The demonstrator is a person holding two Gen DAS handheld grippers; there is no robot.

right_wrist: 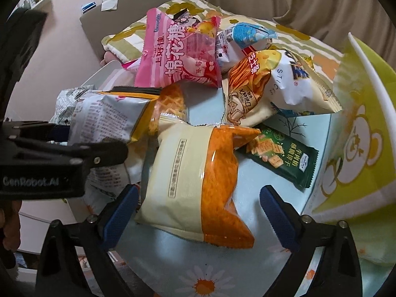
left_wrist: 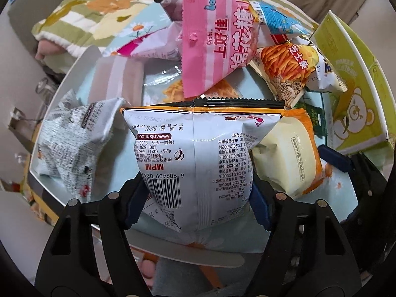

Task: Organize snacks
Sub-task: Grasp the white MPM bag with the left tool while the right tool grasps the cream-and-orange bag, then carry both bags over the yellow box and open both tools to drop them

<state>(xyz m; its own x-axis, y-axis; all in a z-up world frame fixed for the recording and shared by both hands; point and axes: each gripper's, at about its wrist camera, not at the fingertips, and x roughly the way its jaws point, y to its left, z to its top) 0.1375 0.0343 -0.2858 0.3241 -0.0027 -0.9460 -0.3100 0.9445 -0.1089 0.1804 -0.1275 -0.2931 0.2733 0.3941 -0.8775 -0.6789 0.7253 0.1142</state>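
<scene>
A white snack bag (left_wrist: 198, 148) with a barcode stands between the blue pads of my left gripper (left_wrist: 196, 205), which is shut on its lower part. To its right lies a cream and orange snack bag (left_wrist: 289, 153). In the right wrist view that cream and orange bag (right_wrist: 198, 180) lies flat between the fingers of my right gripper (right_wrist: 199, 214). The right gripper is open, its right pad well apart from the bag and its left pad beside the bag's edge. My left gripper (right_wrist: 96, 141) shows at the left there, gripping the white bag (right_wrist: 106, 121).
A heap of snacks lies behind on the daisy-print tablecloth (right_wrist: 247, 185): a pink marshmallow bag (right_wrist: 178, 54), a cheese sticks bag (right_wrist: 250, 86) and a green cracker pack (right_wrist: 279, 153). A yellow-green bear box (right_wrist: 354, 143) stands at the right. A crumpled grey-white bag (left_wrist: 74, 133) lies at the left.
</scene>
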